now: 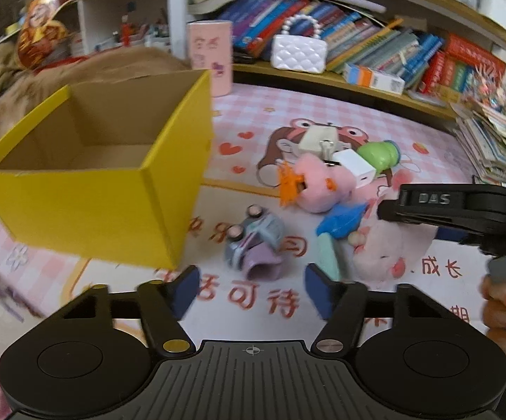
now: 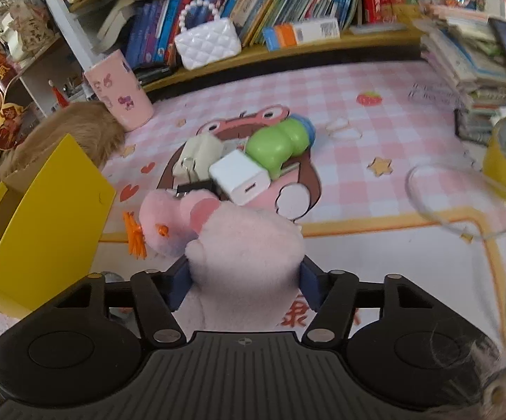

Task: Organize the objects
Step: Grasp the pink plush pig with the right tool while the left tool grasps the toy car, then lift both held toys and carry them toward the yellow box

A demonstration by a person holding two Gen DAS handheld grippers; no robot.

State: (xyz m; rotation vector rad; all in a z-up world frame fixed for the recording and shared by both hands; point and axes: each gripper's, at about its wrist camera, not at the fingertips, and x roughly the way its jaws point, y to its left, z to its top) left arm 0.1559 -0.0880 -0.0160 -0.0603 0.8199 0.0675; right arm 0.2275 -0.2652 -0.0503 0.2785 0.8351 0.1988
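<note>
Right claw (image 2: 244, 280) closed on pale pink plush (image 2: 249, 245), left claw (image 1: 251, 290) wide open, empty, near yellow box (image 1: 88, 189)

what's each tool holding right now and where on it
The right tool is shut on the pale pink plush, squeezing its soft body from both sides. The left tool is open, holding nothing.

Even, soft daylight without hard shadows; both fisheye views bow the far wooden bookshelf (image 1: 375, 84) strongly. Motion blur smears the open yellow cardboard box (image 1: 112, 189) and the edges.
</note>
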